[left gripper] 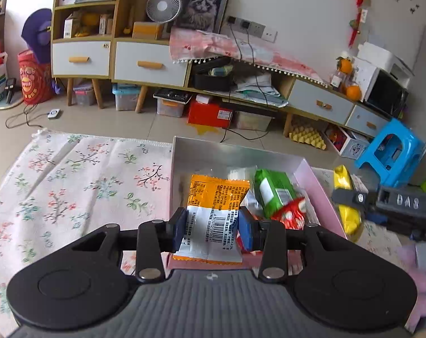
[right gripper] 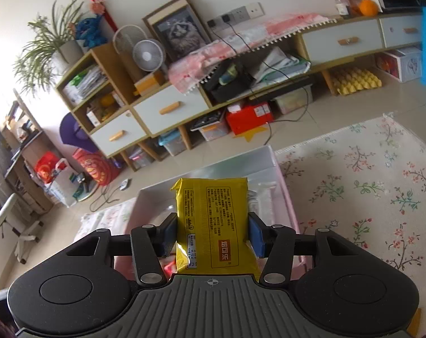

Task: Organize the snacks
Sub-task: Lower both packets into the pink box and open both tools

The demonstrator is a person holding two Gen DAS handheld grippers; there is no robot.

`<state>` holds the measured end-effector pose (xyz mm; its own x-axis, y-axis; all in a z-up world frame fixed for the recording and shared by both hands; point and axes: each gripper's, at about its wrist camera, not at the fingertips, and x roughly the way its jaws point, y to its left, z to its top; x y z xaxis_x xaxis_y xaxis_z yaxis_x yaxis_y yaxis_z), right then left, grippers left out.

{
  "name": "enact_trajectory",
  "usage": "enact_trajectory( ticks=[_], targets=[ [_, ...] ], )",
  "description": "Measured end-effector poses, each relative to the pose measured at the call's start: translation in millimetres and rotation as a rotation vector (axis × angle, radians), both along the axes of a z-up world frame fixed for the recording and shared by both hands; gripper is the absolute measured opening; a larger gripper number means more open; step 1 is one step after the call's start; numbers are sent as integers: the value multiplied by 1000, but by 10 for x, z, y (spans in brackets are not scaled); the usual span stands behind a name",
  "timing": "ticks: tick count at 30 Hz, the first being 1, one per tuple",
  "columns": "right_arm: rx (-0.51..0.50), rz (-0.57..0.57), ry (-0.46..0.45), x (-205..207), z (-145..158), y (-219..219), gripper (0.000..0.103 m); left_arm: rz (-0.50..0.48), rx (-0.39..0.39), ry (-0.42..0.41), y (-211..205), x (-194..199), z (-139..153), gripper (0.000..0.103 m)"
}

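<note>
Left wrist view: a floral cloth (left gripper: 80, 174) covered your work surface, a long cabinet (left gripper: 145, 62) standing behind it; a pink box (left gripper: 317, 186) sat on the cloth, holding a green packet (left gripper: 272, 191) and a red packet (left gripper: 293, 212); your left gripper (left gripper: 213, 222) clamped an orange snack packet (left gripper: 215, 197) above the box's near end; your right gripper (left gripper: 351, 198) showed beside the box's right wall.

Right wrist view: the same floral cloth (right gripper: 367, 186) and cabinet (right gripper: 168, 107); your right gripper (right gripper: 213, 233) pinched a yellow snack packet (right gripper: 213, 219) upright over the pink box (right gripper: 290, 208).
</note>
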<state>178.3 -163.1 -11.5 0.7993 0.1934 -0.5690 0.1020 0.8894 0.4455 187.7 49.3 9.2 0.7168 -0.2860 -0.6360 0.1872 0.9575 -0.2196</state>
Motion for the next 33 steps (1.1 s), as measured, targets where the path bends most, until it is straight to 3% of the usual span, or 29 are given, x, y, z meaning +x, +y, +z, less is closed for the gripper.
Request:
enact_trajectory(
  ticks=[5,9,13,20,22,24,29,33],
  targets=[
    [21,-33,28,92,-161,-104,50,54,-119,36,-21,176,-118,36],
    [14,-24,49,171,-258,-146,51,35,-43,31,-139,260,-202,36],
    [26,-30,58,226,-306,-157,51,35,-79,63,-123,346,-264,36],
    [38,-33,47,238,-347,-198,54,33,-31,62,-161,333,-300,37],
    [50,-30,42,234,-333,-212,68,30,-8,56,-192,325,-296,43],
    [52,-35,34,216,-306,-218,74,23,8,46,-214,320,-284,51],
    [41,-24,31,190,-237,-202,78,27,-15,56,-224,308,-265,66],
    [35,-7,23,151,-147,-175,81,28,3,52,-238,247,-223,72]
  ],
)
